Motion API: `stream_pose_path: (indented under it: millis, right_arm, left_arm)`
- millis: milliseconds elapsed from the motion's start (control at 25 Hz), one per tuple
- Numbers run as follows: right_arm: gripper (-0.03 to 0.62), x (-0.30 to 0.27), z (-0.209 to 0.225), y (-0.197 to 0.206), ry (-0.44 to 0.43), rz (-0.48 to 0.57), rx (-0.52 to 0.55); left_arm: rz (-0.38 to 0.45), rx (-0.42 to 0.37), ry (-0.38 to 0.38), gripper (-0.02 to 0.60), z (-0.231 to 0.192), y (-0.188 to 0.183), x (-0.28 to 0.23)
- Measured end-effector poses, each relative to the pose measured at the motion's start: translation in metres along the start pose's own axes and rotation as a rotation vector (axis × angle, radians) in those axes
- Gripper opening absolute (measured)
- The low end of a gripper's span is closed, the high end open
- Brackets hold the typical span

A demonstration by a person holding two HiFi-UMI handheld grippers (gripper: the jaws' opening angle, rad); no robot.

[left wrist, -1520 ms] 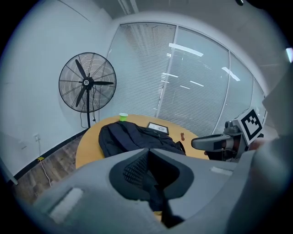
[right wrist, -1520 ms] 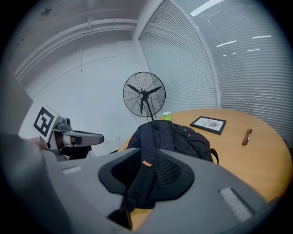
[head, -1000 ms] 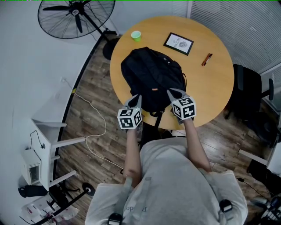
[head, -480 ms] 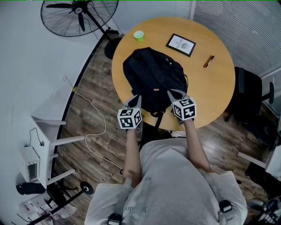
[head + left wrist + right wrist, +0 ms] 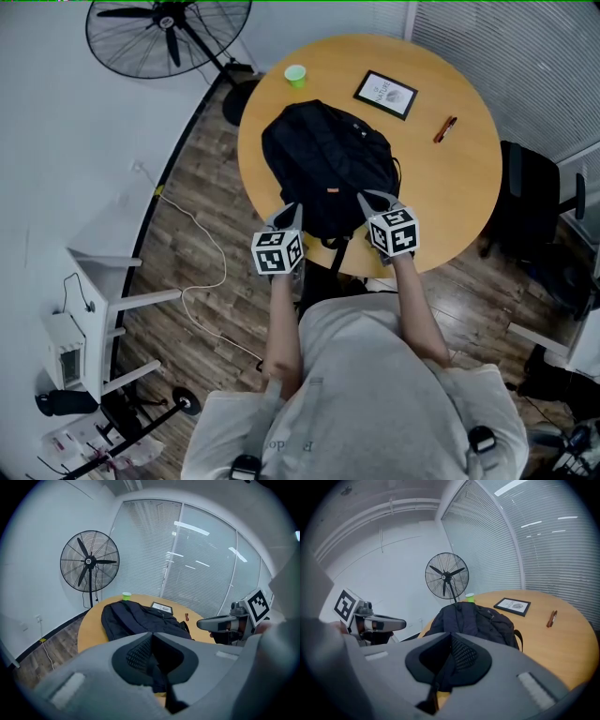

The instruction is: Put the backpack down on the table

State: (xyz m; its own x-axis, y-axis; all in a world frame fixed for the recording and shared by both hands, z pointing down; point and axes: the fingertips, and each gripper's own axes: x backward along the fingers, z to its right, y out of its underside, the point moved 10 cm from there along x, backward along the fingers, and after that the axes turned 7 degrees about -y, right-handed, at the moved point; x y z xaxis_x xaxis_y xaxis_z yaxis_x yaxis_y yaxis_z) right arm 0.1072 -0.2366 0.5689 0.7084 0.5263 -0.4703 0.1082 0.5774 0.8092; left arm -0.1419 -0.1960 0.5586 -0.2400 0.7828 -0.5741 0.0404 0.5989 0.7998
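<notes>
Orange-brown wood forms the round table [image 5: 459, 187], the biggest thing in the head view and the mark for everything else. On the table's left half lies the black backpack [image 5: 323, 164], flat on the top, its lower end reaching the table's near edge, where black straps hang over the rim. Beyond the table's far-left edge stands a black pedestal fan [image 5: 167, 33] on the wood-plank floor. A dark office chair [image 5: 525, 202] sits just off the table's right edge.

At the table's near edge, the left gripper [image 5: 292, 210] and the right gripper [image 5: 367, 198] are held side by side, both tips at the backpack's lower end. Seen along the left gripper's own jaws, they are drawn together, with a black strap [image 5: 157, 679] of the backpack pinched between them and trailing downward. The right gripper's jaws are likewise closed onto a black strap [image 5: 443, 679].

On the table's far side rests a black-framed picture [image 5: 385, 93]. A small green cup [image 5: 296, 75] stands at the table's far-left rim. A reddish pen [image 5: 443, 128] lies on the table's right part, well apart from the backpack.
</notes>
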Motion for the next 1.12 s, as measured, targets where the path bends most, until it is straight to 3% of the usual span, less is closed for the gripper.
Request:
stream_pose_path:
  millis: [1120]
  right_arm:
    - [-0.002,0.0001,0.0008,0.0033,0.002,-0.023,0.001]
  left_arm:
    - [-0.014,0.0,0.012,0.0,0.0052,0.0037,-0.0024]
